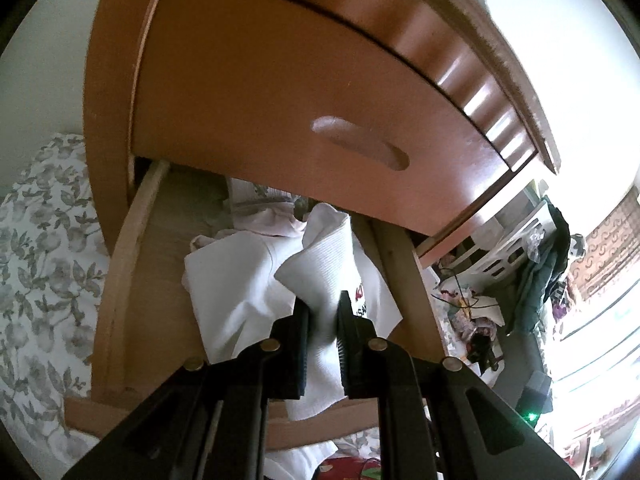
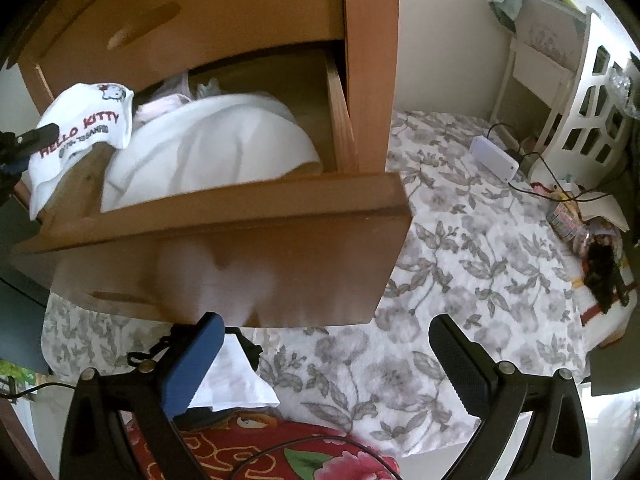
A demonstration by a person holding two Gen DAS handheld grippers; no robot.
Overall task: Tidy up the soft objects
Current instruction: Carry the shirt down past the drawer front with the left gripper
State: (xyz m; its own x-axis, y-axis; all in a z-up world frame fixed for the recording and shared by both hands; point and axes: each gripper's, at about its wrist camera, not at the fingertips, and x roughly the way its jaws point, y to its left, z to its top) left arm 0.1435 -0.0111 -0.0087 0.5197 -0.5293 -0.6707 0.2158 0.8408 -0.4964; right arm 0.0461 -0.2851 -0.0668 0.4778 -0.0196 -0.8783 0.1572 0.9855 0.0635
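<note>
My left gripper [image 1: 323, 308] is shut on a white Hello Kitty cloth [image 1: 320, 248] and holds it over the open wooden drawer [image 1: 132, 240]. In the right wrist view the same cloth [image 2: 80, 128] drapes over the drawer's left side wall, with the left gripper's tip [image 2: 38, 134] at the frame's left edge. The drawer [image 2: 280, 204] holds folded white fabric [image 2: 208, 152] and pale pink clothes [image 2: 160, 106]. My right gripper [image 2: 324, 344] is open and empty, low in front of the drawer's front panel.
The closed upper drawer front [image 1: 300, 112] with an oval handle hangs over the open one. A floral bedspread [image 2: 460, 248] lies to the right. A white paper [image 2: 236, 380] and a red floral cloth [image 2: 260, 448] sit below the right gripper. A white device with cables [image 2: 494, 158] and a white rack [image 2: 588, 112] are at far right.
</note>
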